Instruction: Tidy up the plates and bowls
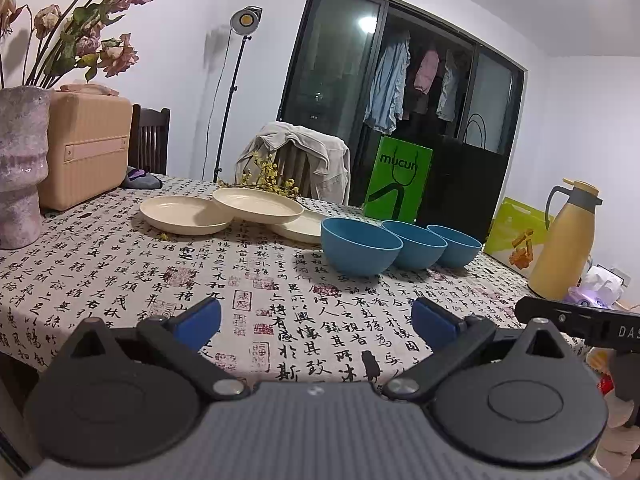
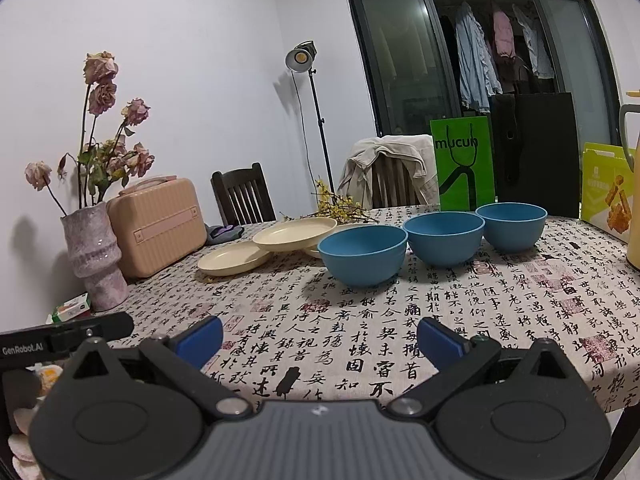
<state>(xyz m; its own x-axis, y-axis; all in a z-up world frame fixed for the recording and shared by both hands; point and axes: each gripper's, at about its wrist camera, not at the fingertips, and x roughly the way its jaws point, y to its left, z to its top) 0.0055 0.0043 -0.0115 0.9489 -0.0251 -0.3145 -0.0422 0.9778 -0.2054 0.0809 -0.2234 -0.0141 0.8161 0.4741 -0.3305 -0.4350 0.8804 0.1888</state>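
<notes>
Bowls: 3 blue bowls (image 2: 436, 240) sitting in a row, mid-tabletop.
Plates: 3 cream plates (image 2: 280, 240) overlapping beside them.
Left gripper (image 1: 316, 320): gaping wide, holding nothing.
Right gripper (image 2: 320, 338): gaping wide, holding nothing.

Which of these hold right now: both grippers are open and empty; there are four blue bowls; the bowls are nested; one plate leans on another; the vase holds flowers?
1. Both grippers are open and empty: true for the left gripper and the right gripper.
2. Four blue bowls: false. There are three: near bowl, middle bowl, far bowl.
3. Bowls nested: false. They stand side by side in a row.
4. One plate leans on another: true. The top plate rests on the low plate.
5. The vase holds flowers: true.
</notes>
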